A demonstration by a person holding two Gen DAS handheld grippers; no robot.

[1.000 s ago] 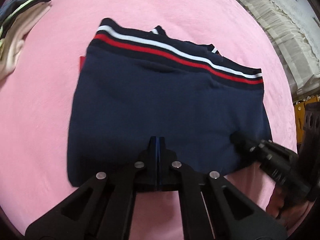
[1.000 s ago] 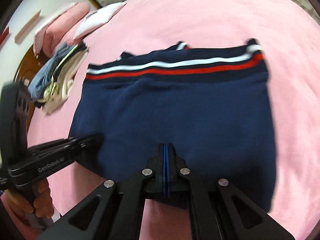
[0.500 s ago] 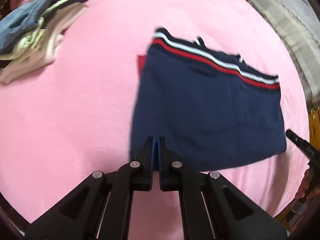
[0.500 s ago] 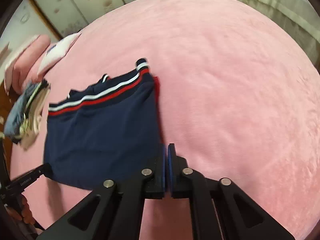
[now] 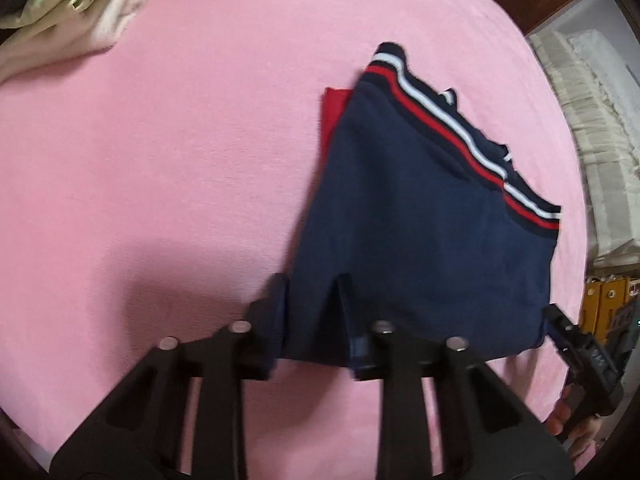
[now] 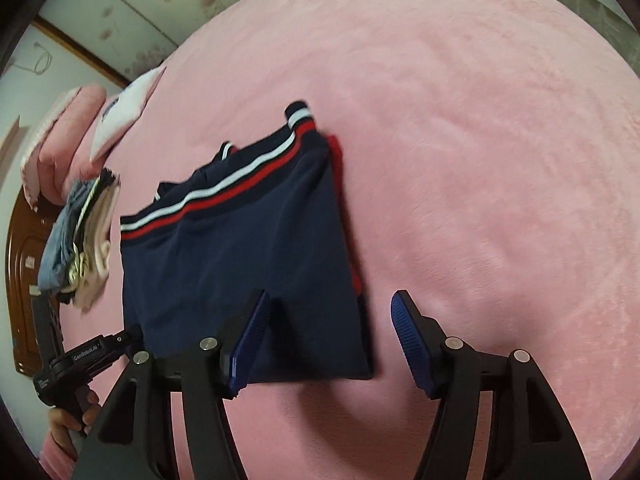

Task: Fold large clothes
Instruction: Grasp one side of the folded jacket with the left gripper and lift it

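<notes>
A folded navy garment [image 5: 420,224] with a red and white striped band lies flat on the pink bed; it also shows in the right wrist view [image 6: 248,264]. A red layer peeks out at its side. My left gripper [image 5: 316,320] is open, its fingers straddling the garment's near left corner. My right gripper [image 6: 330,340] is open, its fingers straddling the near right corner. The right gripper's tip [image 5: 576,344] shows at the far right of the left wrist view; the left gripper's tip [image 6: 92,352] shows at lower left of the right wrist view.
A stack of folded clothes [image 6: 84,244] sits on the bed to the left, also in the left wrist view [image 5: 68,12]. Pillows [image 6: 80,128] lie behind it. The pink blanket [image 6: 480,160] spreads wide on the right. White bedding [image 5: 592,128] lies beyond the bed's edge.
Both grippers were shut on the garment's near edge a second ago; they then moved outward to its corners, and both jaws have opened now.
</notes>
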